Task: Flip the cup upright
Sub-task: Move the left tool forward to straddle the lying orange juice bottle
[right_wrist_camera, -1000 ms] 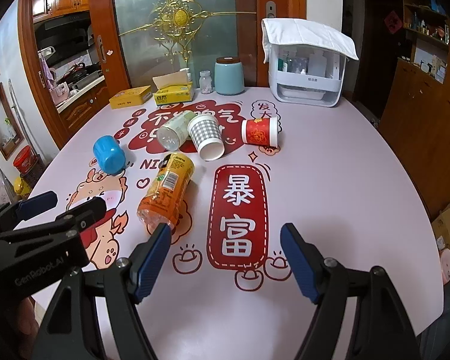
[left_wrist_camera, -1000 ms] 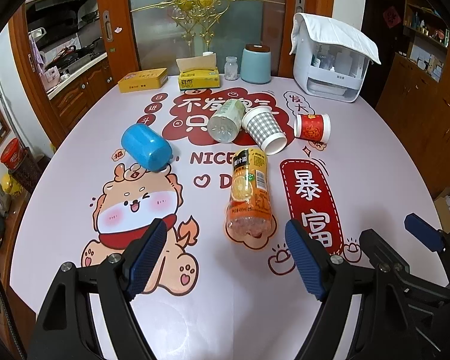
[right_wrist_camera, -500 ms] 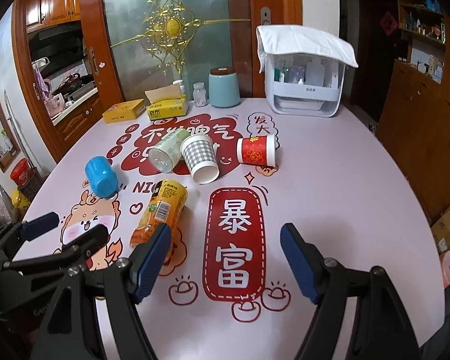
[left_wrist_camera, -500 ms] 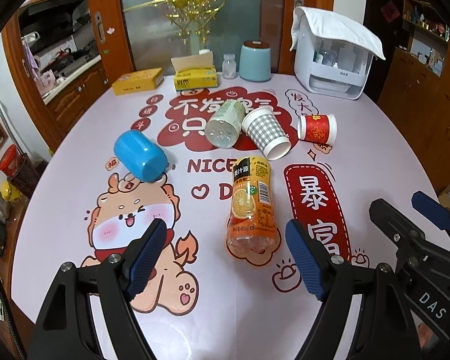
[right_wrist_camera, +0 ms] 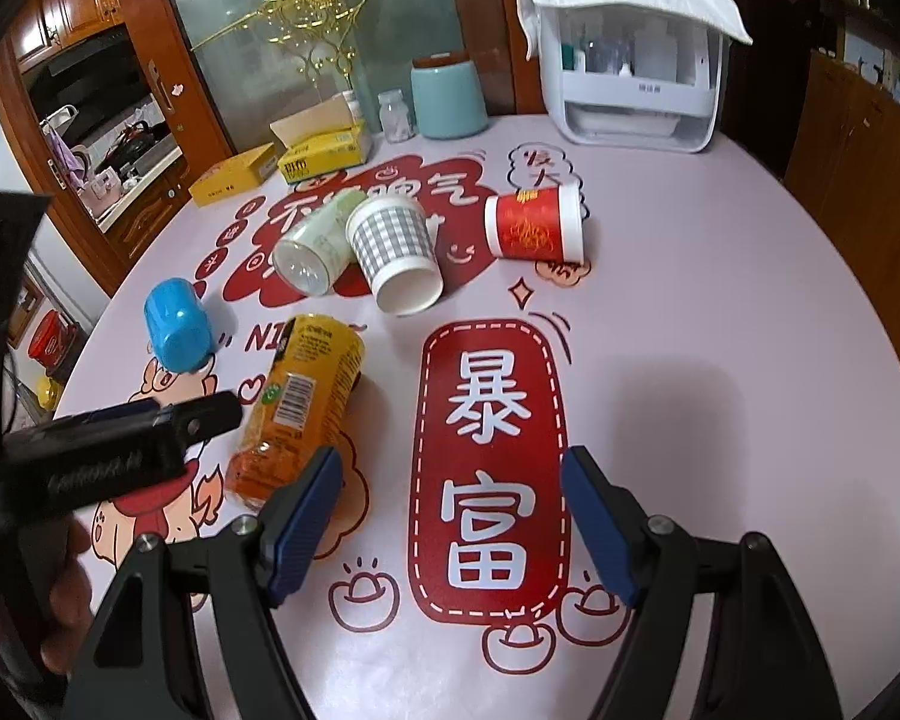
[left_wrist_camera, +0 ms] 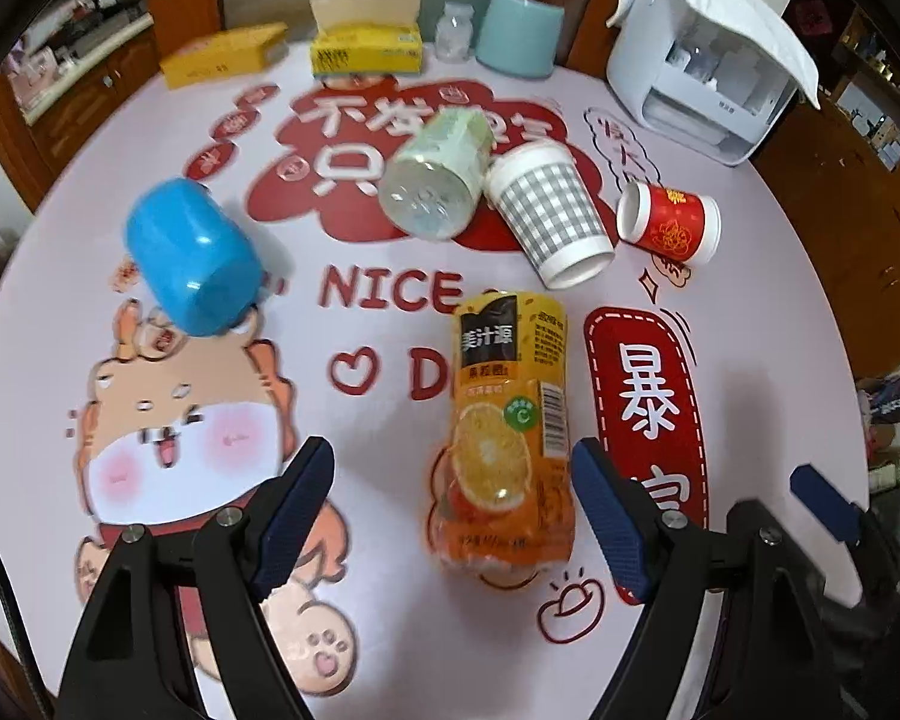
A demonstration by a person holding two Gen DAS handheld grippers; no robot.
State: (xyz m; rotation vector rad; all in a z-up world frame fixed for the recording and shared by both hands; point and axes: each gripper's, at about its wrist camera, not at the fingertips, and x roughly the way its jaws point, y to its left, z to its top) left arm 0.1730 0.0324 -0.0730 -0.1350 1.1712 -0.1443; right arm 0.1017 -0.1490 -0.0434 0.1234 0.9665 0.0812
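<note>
Left wrist view: the left gripper (left_wrist_camera: 453, 501) hovers above the table (left_wrist_camera: 750, 312) with its jaws spread wide and nothing between the pads. From left to right, five containers lie on their sides: a blue plastic cup (left_wrist_camera: 192, 255), a pale green bottle (left_wrist_camera: 435, 174), an orange juice bottle (left_wrist_camera: 507, 450) nearest the gripper, a grey checked paper cup (left_wrist_camera: 549, 213) touching the green bottle, and a red paper cup (left_wrist_camera: 669, 222) just beside it.

Right wrist view: the right gripper (right_wrist_camera: 453, 513) is likewise fully open and empty, above the red label printed on the tablecloth.

Judged step: approach, with no cup yet grasped. Which cup is the target cannot be told. The next move calls for lowering one gripper over a cup's side wall, closing lightly to avoid crushing paper, then rotating the cup onto its base.
</note>
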